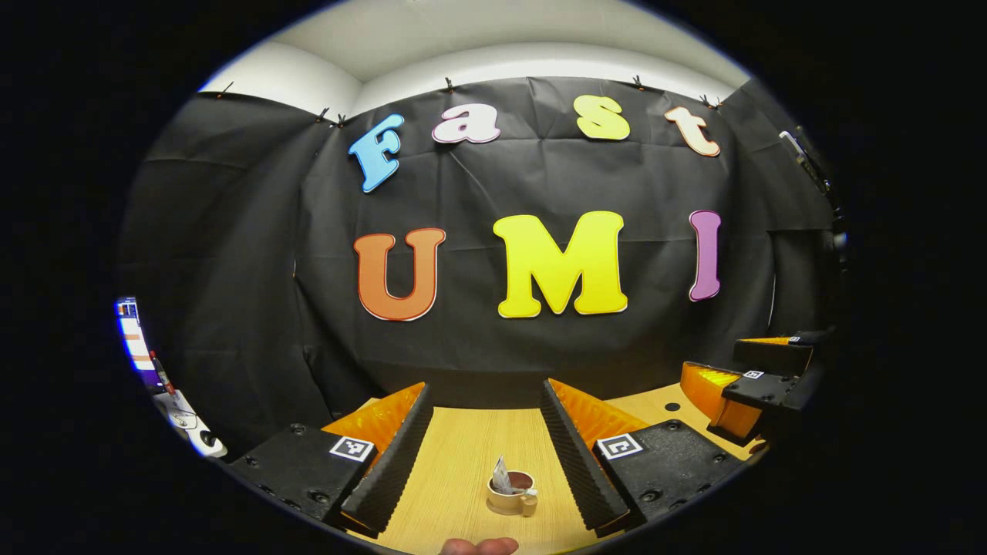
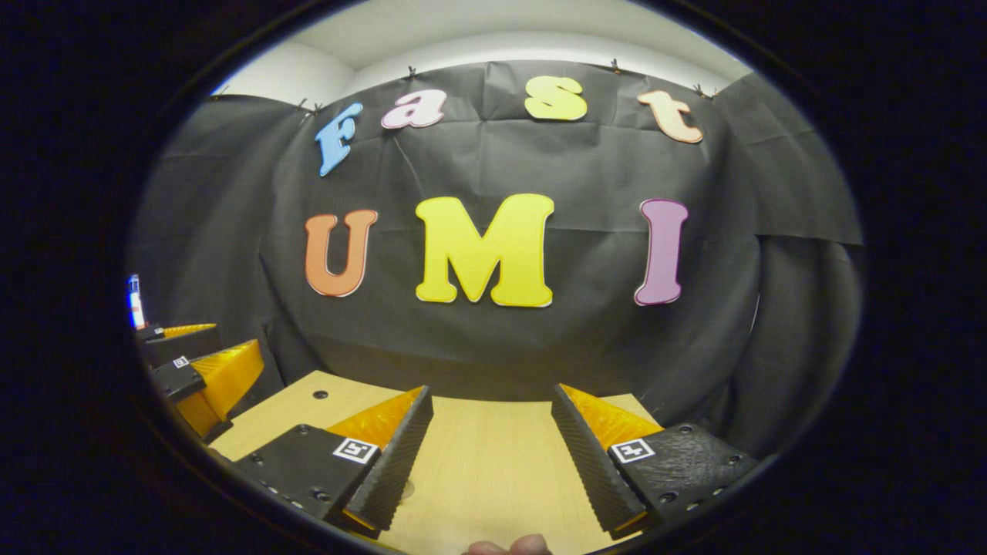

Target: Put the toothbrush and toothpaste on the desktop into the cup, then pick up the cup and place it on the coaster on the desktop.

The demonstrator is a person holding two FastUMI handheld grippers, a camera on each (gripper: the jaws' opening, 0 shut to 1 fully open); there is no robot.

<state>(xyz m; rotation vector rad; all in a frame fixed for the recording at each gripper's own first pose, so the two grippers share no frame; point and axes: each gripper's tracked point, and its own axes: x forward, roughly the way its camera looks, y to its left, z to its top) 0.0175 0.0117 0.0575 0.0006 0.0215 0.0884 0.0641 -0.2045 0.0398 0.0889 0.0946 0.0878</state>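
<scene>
cup stands upright on the wooden desktop, seen between the left gripper fingers, which are spread apart and touch nothing; something white sticks up out of it. right gripper has its fingers apart too, over bare wood, and it also appears at the right in the left gripper view.
</scene>
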